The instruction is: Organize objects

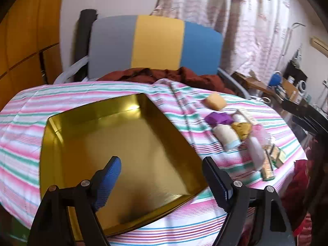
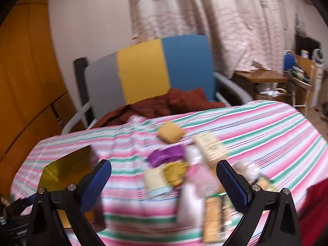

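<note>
Striped bed (image 1: 127, 94) is soft: my spread, empty right gripper (image 2: 164, 170) could scatter the crowded toiletries (image 2: 174, 172) (left gripper (image 1: 162, 162) spread too).

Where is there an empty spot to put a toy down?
The gold tray is bare inside. The striped cloth is free right of the cream box, and between the tray and the purple packet. Crowded: the packet cluster from the yellow sponge down to the white bottle.
</note>
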Demonstrator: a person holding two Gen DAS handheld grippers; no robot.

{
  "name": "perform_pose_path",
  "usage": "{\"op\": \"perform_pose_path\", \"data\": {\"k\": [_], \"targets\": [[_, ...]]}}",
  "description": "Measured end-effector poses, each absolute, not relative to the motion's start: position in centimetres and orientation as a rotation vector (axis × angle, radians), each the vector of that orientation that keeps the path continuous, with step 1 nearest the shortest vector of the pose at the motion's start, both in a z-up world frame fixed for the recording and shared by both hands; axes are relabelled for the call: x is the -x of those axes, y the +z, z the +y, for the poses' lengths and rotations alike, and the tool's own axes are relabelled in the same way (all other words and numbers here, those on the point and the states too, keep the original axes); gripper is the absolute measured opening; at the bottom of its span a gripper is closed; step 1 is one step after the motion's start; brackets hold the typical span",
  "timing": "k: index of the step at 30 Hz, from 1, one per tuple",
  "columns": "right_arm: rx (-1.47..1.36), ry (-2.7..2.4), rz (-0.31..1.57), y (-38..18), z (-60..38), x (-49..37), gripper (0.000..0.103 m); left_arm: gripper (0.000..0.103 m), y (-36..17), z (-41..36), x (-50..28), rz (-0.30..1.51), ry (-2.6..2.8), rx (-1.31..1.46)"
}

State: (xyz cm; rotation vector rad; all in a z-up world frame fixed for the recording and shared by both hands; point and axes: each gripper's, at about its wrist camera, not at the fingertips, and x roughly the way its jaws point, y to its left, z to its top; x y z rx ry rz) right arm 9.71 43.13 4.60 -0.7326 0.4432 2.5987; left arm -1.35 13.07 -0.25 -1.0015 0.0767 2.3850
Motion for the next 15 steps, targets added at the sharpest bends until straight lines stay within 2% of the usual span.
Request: {"op": "perform_pose_path", "data": {"k": [13,15], "targets": [[0.628,2.347,0.576,3.3,55.5,-15.3,0.103,0.083,-0.8,15.1,1.4,0.090,2.312,1.066],[0.634,2.312,0.782,1.7,57.7,-16.3,0.103,0.083,-0.8,16.1,1.1,0.122,2.285,1.062]]}}
